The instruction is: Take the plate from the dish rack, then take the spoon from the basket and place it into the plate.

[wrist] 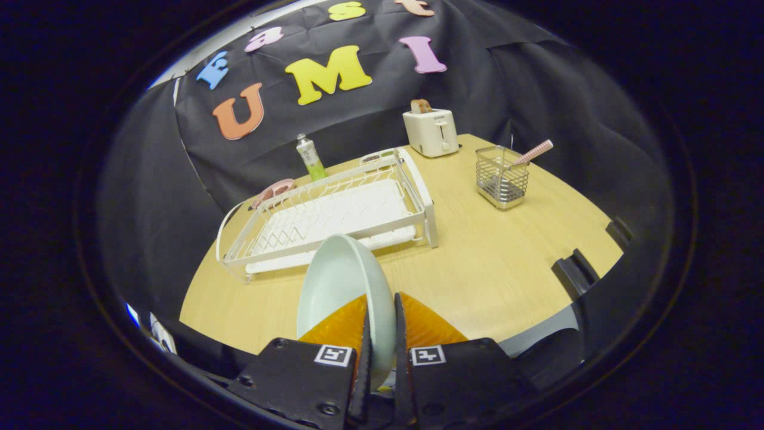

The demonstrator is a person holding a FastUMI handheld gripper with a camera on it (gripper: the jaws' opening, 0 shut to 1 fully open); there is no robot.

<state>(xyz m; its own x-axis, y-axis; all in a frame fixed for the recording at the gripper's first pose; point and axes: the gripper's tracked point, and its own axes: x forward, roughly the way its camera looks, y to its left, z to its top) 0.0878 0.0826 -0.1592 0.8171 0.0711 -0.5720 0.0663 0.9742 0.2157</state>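
Gripper view looks across a pale wooden table that carries everything else. Largest on it is the white dish rack, its wire bed bare of dishes, lying just beyond the fingers. Next in size is the pale green plate, held on edge and upright, lifted clear in front of the rack's near rail; the gripper is closed tight on its rim, one finger pressing each face. Farther back, near the booth wall, stands a white toaster with a slice of bread poking from its slot. Well apart from the rack, off toward the far side of the table, sits a small wire basket, and the spoon leans in it, its pink checked handle sticking out over the rim. Behind the rack stands a slim green bottle.
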